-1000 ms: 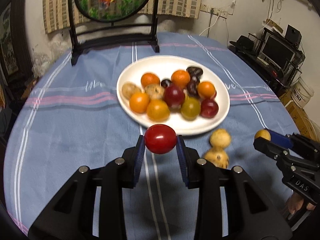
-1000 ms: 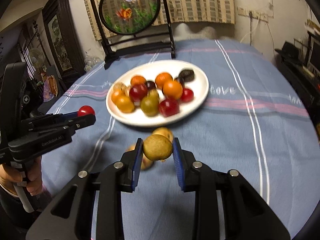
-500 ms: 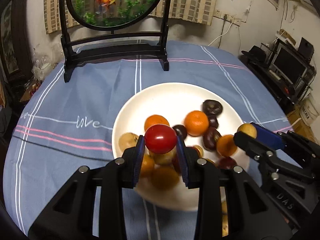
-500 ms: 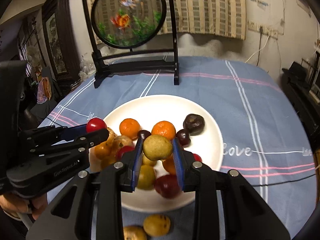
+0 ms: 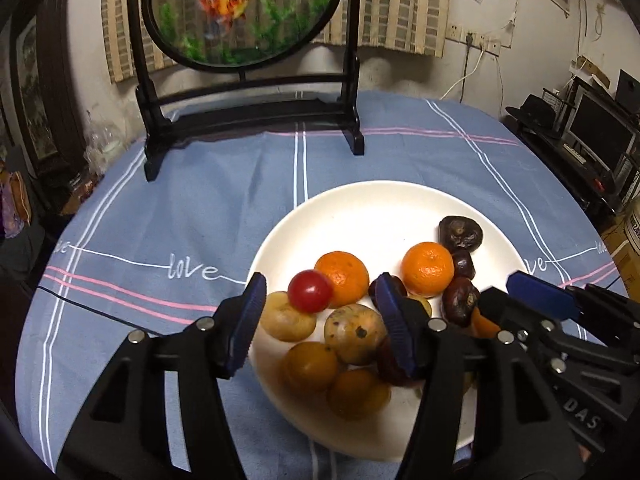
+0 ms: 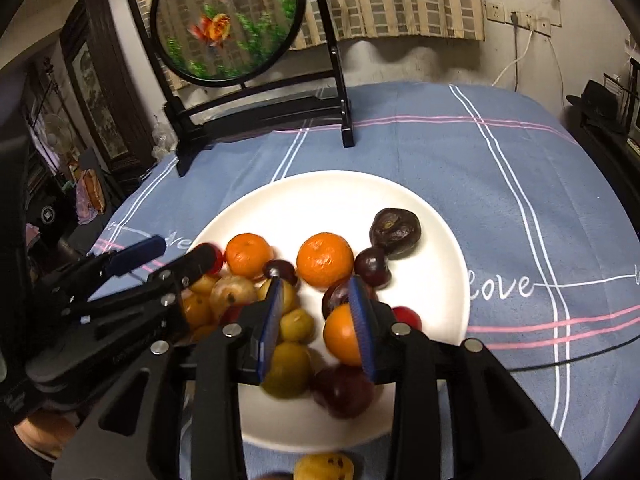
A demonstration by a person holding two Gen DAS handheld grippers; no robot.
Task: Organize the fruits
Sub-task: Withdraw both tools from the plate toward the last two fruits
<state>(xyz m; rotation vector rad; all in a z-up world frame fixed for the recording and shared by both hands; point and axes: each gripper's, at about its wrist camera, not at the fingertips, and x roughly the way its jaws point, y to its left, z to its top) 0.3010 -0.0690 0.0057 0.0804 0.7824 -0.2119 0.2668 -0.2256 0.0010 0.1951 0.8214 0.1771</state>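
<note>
While both units hang above the white plate (image 5: 360, 216), I read the left hand-held gripper (image 5: 322, 322) as spread wide with nothing between its blue pads. The red tomato (image 5: 310, 291) sits free on the fruit pile between those pads, touching neither, resting against the near-left orange (image 5: 343, 278) and a yellowish fruit (image 5: 286, 317) at the plate's left rim.

I see the right hand-held gripper (image 6: 318, 322) parted as well, with no fruit clamped. Fruit on the plate shows through the gap, and an orange (image 6: 340, 336) lies just behind the right pad; I cannot tell whether the pad touches it. The yellow-brown fruit is not separable from the other yellowish fruits in the pile, so I cannot tell which one it is.

Relative to the plate:
- Two oranges lie near its centre, the second orange (image 6: 325, 258) to the right of the first.
- A wrinkled dark fruit (image 6: 395, 227) lies toward the far-right rim, with a smaller dark plum (image 6: 372, 266) touching it on the near side.
- One speckled yellow fruit (image 6: 324, 466) lies off the plate, on the table beside its near rim.
- The plate rests on a blue tablecloth (image 5: 200, 208), with a black-framed round goldfish screen (image 5: 240, 12) standing upright beyond its far side.
</note>
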